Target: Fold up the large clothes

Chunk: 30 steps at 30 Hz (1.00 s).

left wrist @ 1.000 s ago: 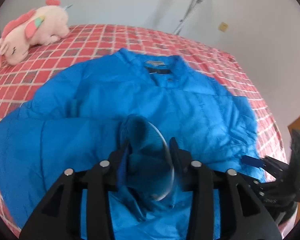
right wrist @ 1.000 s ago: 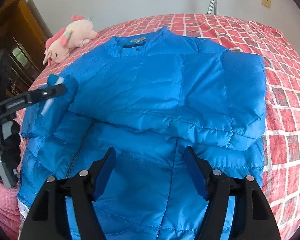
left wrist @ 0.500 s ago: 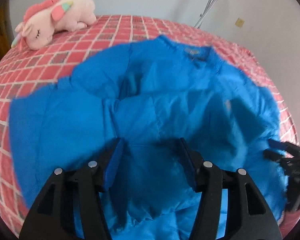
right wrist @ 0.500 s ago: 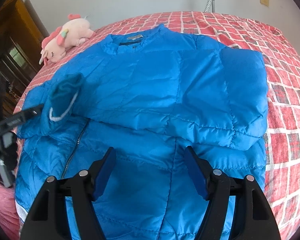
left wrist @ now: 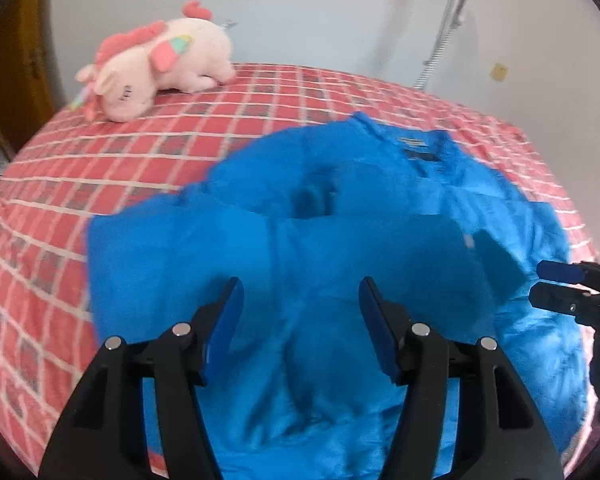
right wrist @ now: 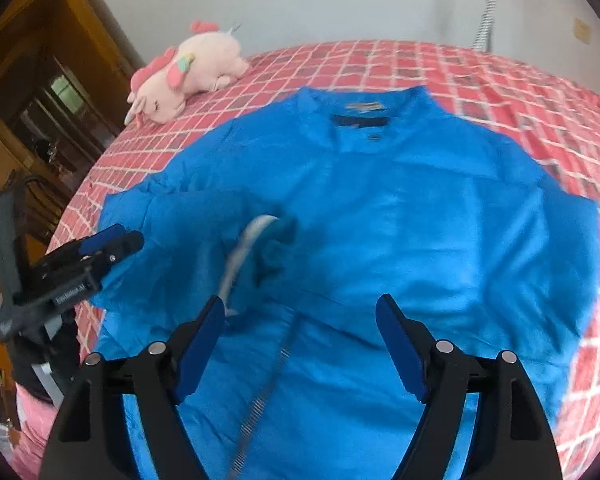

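- Room: plain white wall [left wrist: 320,8] behind the bed, small yellowish wall plate [left wrist: 499,72] on it, metal pole [left wrist: 444,36] standing against it. Dark wooden cabinet [right wrist: 40,100] sat off the bed's left side in the right wrist view.
- Bed [left wrist: 80,168] carried everything; cover was a red check with white grid lines, bare along the left and far edges.
- Blue puffer jacket [right wrist: 400,220] lay flat across the middle of the bed, collar [right wrist: 364,116] toward the wall, front zipper [right wrist: 260,400] running toward the camera.
- Left sleeve was folded in across the chest; its cuff [right wrist: 268,240] with the pale lining lay loose on the jacket, touching neither gripper. View was motion-blurred there.
- Pink plush unicorn [left wrist: 156,64] lay on the bed's far left corner, well apart from the jacket.
- Left gripper [left wrist: 300,328] hovered over the jacket's near-left part, jaws wide, nothing between them.
- Right gripper [right wrist: 300,344] hovered over the lower front near the zipper, jaws wide, holding nothing.
- No containers seen.
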Each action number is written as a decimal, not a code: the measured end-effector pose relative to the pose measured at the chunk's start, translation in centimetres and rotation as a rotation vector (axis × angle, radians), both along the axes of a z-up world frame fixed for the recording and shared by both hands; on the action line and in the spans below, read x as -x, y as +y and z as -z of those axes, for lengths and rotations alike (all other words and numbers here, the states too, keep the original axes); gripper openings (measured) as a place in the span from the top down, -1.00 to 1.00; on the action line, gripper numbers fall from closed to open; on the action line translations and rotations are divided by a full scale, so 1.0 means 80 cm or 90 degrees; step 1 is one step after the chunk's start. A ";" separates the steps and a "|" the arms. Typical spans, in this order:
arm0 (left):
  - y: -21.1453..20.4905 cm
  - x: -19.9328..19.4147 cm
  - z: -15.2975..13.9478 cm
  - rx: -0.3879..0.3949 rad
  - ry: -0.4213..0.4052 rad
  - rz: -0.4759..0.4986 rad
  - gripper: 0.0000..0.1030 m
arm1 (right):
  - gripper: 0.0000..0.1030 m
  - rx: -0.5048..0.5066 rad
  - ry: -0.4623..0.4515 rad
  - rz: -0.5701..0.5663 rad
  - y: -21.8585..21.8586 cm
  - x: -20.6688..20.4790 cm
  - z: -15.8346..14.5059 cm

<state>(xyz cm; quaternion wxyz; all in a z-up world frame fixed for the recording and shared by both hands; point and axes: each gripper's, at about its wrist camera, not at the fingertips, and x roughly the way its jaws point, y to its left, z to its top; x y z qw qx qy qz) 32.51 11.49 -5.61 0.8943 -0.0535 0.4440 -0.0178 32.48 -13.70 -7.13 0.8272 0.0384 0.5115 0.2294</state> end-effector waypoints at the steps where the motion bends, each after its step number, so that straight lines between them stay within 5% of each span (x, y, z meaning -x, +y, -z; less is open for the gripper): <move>1: 0.006 -0.001 0.000 0.002 -0.001 -0.006 -0.15 | -0.52 0.000 0.006 -0.004 0.008 -0.002 0.002; 3: 0.015 -0.001 -0.003 0.007 -0.005 -0.017 -0.15 | -0.50 0.013 0.013 -0.006 0.025 -0.013 0.009; 6: 0.025 0.000 -0.008 -0.005 -0.021 -0.036 -0.16 | -0.07 -0.004 0.041 -0.022 0.043 -0.031 0.021; 8: 0.031 0.003 -0.011 -0.007 -0.031 -0.043 -0.18 | 0.38 -0.031 0.064 -0.025 0.049 -0.040 0.028; 11: 0.044 0.006 -0.017 0.007 -0.045 -0.054 -0.19 | 0.72 -0.034 0.057 -0.025 0.049 -0.041 0.027; 16: 0.051 0.015 -0.034 0.026 -0.079 -0.058 -0.19 | 0.76 -0.062 0.000 -0.005 0.006 -0.035 -0.008; 23: 0.028 0.015 -0.039 0.033 -0.090 -0.019 -0.22 | 0.76 -0.007 -0.074 0.105 -0.086 -0.023 -0.041; 30: -0.021 -0.009 -0.016 -0.029 -0.060 0.035 -0.22 | 0.76 0.022 -0.077 0.208 -0.185 -0.020 -0.038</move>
